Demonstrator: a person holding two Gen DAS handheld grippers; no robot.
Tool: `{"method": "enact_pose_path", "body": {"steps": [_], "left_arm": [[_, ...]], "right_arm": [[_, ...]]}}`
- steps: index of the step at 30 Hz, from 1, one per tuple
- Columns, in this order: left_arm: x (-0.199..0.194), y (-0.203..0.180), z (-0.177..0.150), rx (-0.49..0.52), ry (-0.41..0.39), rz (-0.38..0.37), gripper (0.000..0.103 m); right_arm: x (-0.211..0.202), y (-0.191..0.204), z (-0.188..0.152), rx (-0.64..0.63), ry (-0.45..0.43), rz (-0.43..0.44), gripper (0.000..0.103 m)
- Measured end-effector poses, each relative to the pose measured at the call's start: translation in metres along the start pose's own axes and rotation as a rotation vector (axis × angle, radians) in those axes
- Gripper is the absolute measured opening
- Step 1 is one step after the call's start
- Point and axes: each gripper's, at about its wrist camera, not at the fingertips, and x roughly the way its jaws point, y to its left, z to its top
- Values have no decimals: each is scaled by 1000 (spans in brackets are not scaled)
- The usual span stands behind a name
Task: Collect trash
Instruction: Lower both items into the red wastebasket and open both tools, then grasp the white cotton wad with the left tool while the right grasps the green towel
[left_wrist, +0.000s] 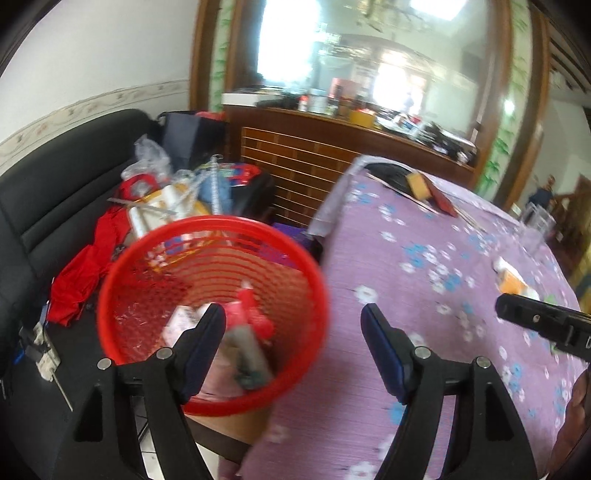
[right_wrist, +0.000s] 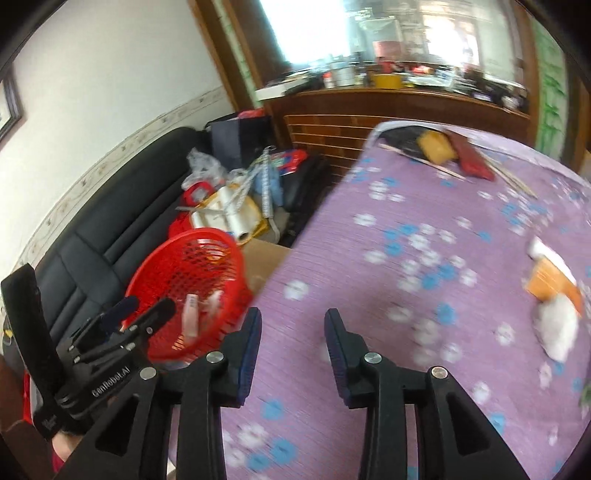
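A red mesh basket (left_wrist: 129, 295) stands beside the table's left edge and holds trash, among it a red wrapper (left_wrist: 247, 310) and a pale packet (left_wrist: 181, 321). My left gripper (left_wrist: 293, 321) is open and empty, over the basket's right rim. It also shows in the right wrist view (right_wrist: 147, 308), by the basket (right_wrist: 177, 266). My right gripper (right_wrist: 291, 325) is open and empty above the purple floral tablecloth (right_wrist: 406, 332). An orange packet (right_wrist: 550, 284) and white crumpled tissue (right_wrist: 557, 325) lie on the table at the right.
A black sofa (left_wrist: 44, 206) at the left carries bags and clutter (left_wrist: 173, 199). At the table's far end lie a yellow sponge-like block (right_wrist: 436, 147), a red flat item (right_wrist: 472, 158) and sticks. A wooden cabinet (left_wrist: 306, 162) stands behind. A cardboard box (right_wrist: 262, 262) sits under the basket.
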Motion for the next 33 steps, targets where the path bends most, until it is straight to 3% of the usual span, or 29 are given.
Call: {"method": "enact_pose_path", "body": {"steps": [5, 8, 13, 14, 17, 22, 25, 28, 29, 33], "left_arm": [[5, -46, -4, 66, 36, -56, 75], [6, -74, -8, 116, 53, -86, 75], [4, -124, -14, 199, 68, -133, 75], [4, -137, -16, 220, 77, -152, 75], [4, -168, -20, 273, 97, -187, 78], [3, -214, -24, 338, 126, -231, 79], [7, -236, -23, 349, 151, -260, 81], [16, -255, -18, 342, 170, -270, 81], [20, -261, -16, 334, 178, -272, 81], [40, -283, -10, 294, 221, -277, 81]], "right_arm": [[-37, -75, -21, 131, -41, -77, 44], [-66, -126, -31, 216, -86, -156, 52], [-116, -215, -44, 381, -176, -387, 72], [-123, -236, -46, 400, -176, -474, 79], [-130, -278, -51, 464, -183, -589, 80], [-119, -322, -66, 555, -155, -543, 80], [-110, -326, -70, 554, -144, -493, 80], [-101, -323, -69, 515, -141, -504, 80], [-98, -323, -69, 506, -144, -507, 77], [-97, -324, -74, 479, -171, -537, 44]]}}
